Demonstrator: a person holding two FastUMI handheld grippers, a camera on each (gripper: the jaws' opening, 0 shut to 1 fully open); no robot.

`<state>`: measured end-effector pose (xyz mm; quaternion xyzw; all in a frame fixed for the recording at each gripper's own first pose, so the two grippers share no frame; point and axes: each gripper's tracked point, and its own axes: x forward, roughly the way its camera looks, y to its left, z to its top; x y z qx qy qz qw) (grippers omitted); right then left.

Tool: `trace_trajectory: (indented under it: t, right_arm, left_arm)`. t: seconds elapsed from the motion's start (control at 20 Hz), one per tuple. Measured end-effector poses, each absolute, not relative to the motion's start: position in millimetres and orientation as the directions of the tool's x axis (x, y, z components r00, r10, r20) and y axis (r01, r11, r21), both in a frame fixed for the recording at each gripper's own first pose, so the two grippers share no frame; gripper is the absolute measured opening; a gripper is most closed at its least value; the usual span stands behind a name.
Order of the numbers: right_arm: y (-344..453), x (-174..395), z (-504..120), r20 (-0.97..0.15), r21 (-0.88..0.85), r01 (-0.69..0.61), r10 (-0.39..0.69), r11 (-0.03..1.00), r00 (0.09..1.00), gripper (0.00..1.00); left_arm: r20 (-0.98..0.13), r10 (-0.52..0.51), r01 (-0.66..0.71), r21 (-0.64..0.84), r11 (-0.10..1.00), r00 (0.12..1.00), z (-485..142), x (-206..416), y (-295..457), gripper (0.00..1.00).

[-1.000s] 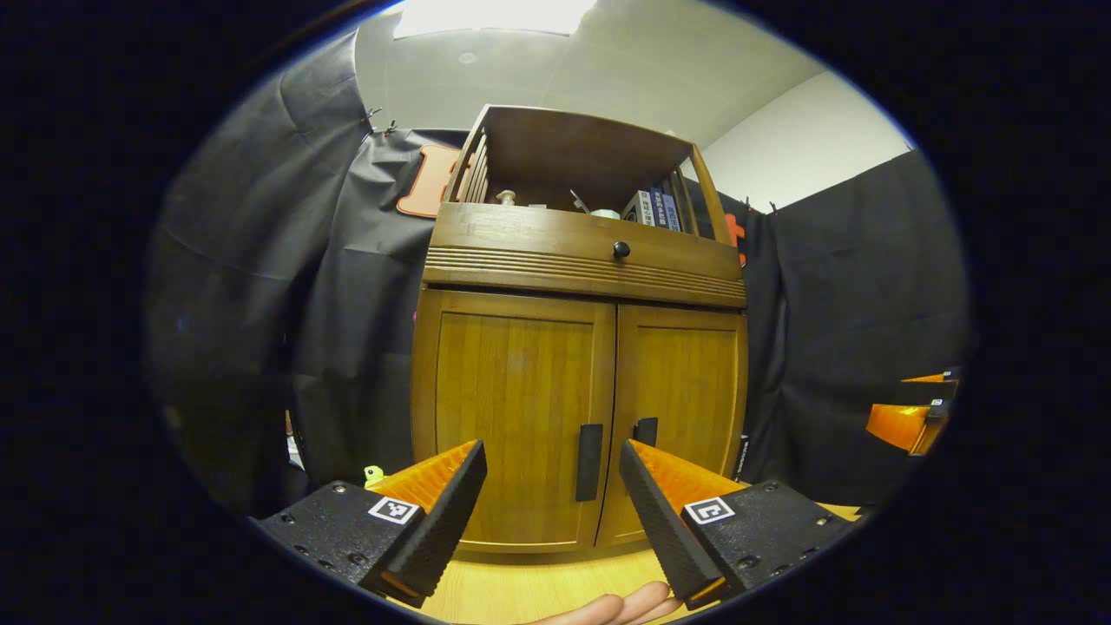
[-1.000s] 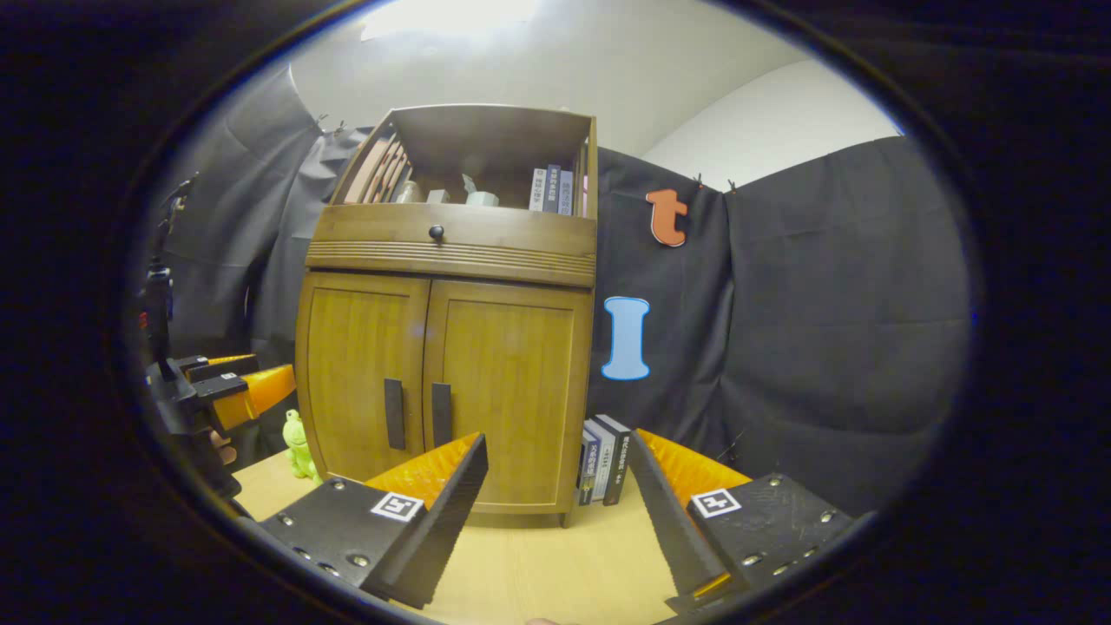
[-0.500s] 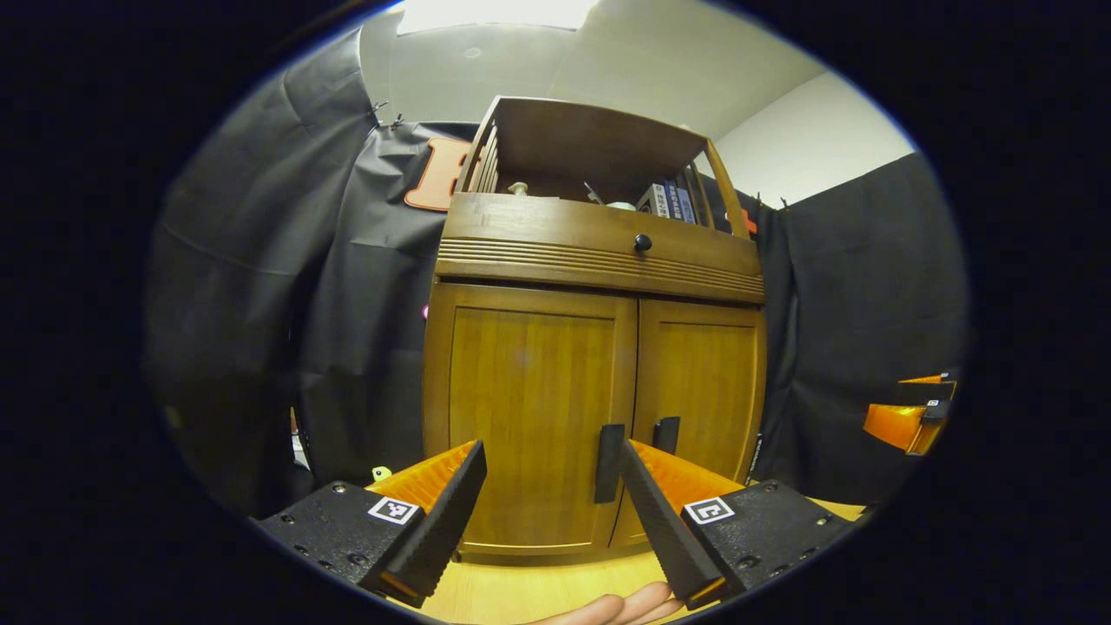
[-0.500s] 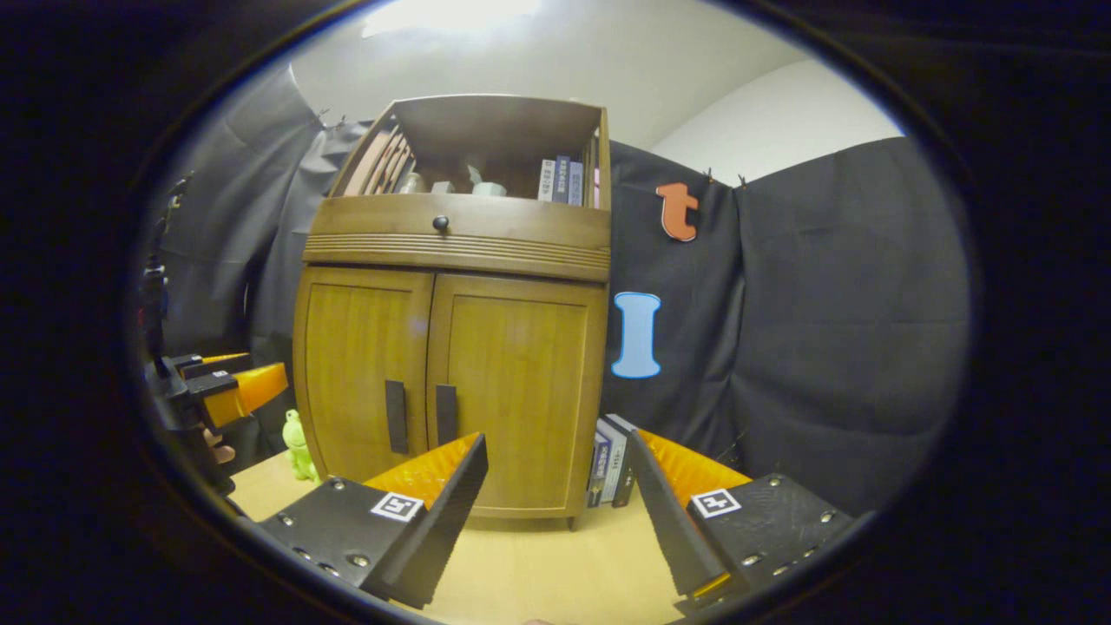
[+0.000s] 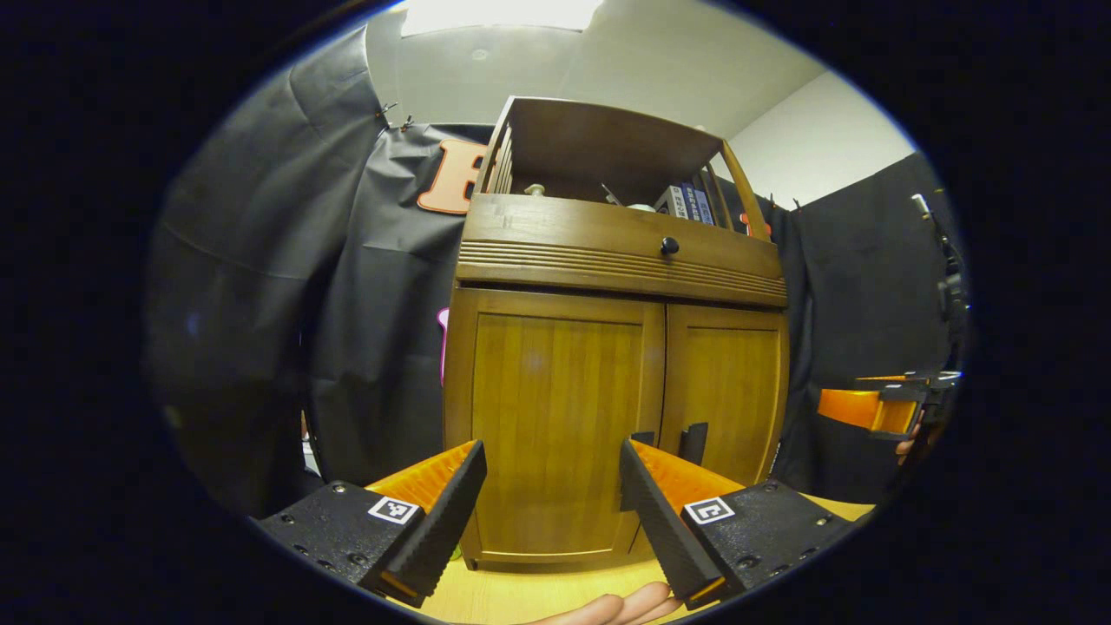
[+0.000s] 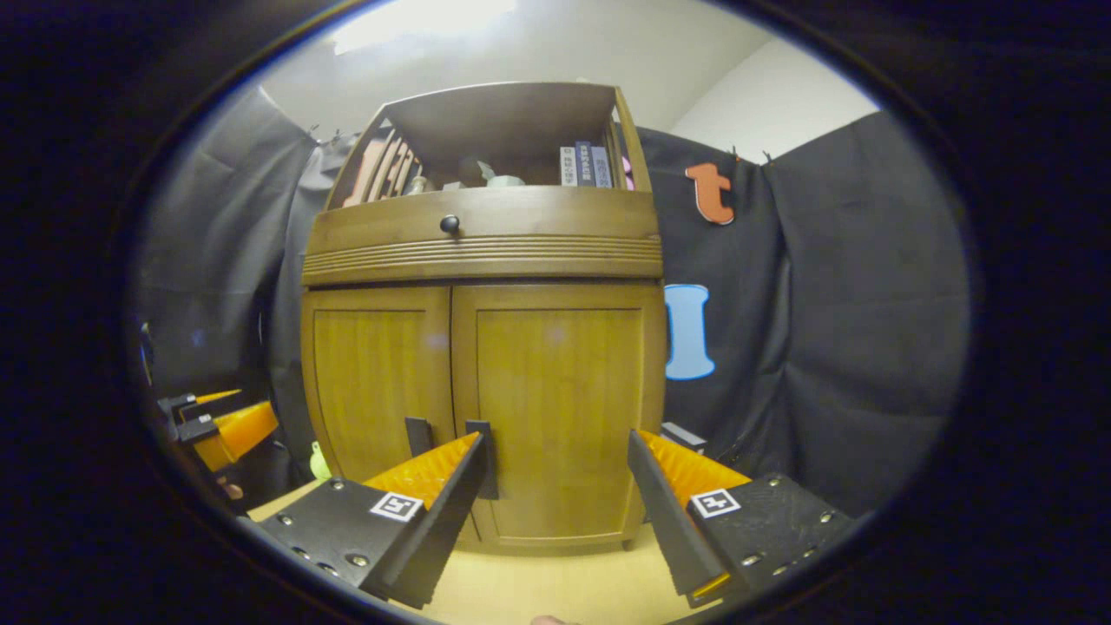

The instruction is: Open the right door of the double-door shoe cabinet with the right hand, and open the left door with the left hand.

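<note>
Here I have both doors shut on the cabinet (image 6: pixel 482 365), which stands on the worktop (image 6: pixel 538 586). My right hand-held gripper (image 6: pixel 555 473) is spread wide, holding nothing, near the right door (image 6: pixel 555 417). My left hand-held gripper (image 5: pixel 551 477) is spread too, empty, facing the left door (image 5: pixel 555 425).

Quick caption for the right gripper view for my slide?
Open right gripper faces the closed right door of the shoe cabinet, its handle by the near finger.
</note>
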<state>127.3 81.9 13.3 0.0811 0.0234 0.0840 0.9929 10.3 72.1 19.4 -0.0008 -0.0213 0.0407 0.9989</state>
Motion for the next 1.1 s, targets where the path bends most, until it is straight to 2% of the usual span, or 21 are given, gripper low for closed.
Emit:
trace_trajectory:
  t: [0.25,0.3,0.35,0.45,0.5,0.6,0.65,0.7,0.9,1.05,1.1]
  right_arm:
    - [106.7,187.8,-5.1,-0.055,0.175,-0.167,0.179,0.970,0.982,0.97]
    - [117.5,197.0,-11.2,-0.063,0.199,-0.180,0.196,0.963,0.979,0.96]
    - [128.4,204.7,-15.7,-0.076,0.226,-0.190,0.212,0.955,0.974,0.98]
    - [150.4,215.5,-21.8,-0.080,0.228,-0.237,0.261,0.944,0.962,0.96]
    - [158.4,220.2,-25.7,-0.082,0.210,-0.252,0.274,0.945,0.958,0.99]
    - [168.0,224.2,-38.6,-0.114,0.177,-0.237,0.259,0.955,0.959,0.99]
    - [176.9,225.4,-42.0,-0.117,0.172,-0.255,0.277,0.952,0.954,0.96]
    - [185.6,228.3,-44.3,-0.117,0.163,-0.276,0.297,0.947,0.948,1.00]
    - [195.3,239.9,-57.2,-0.140,0.140,-0.261,0.280,0.955,0.950,1.00]
    - [204.2,245.4,-65.3,-0.155,0.168,-0.287,0.312,0.943,0.937,0.73]
    - [206.5,247.0,-68.4,-0.158,0.177,-0.295,0.323,0.939,0.933,0.73]
  left_arm:
    - [0.016,0.021,-0.021,-0.001,1.000,1.000,13.3,17.4,70.7,0.92]
    - [0.008,0.021,-0.021,-0.009,1.000,1.000,11.9,19.7,74.0,0.95]
    - [-0.003,0.025,-0.025,-0.016,1.000,1.000,9.3,22.0,77.2,0.92]
    - [-0.017,0.024,-0.025,-0.030,0.999,1.000,8.0,26.2,78.8,0.92]
    - [-0.018,0.023,-0.024,-0.033,0.999,1.000,8.1,27.4,78.9,0.92]
    - [-0.019,0.025,-0.025,-0.034,0.999,1.000,7.9,28.3,79.9,0.92]
    - [-0.017,0.022,-0.023,-0.034,0.999,1.000,8.3,28.3,79.5,0.92]
    - [-0.014,0.023,-0.024,-0.036,0.999,1.000,9.3,27.8,79.6,0.92]
    - [-0.012,0.015,-0.016,-0.043,0.999,1.000,9.6,26.9,78.2,0.92]
    - [-0.012,0.026,-0.026,-0.036,0.999,1.000,9.4,29.3,84.9,0.92]
    - [-0.010,0.034,-0.034,-0.034,0.999,0.999,10.1,30.7,87.7,0.95]
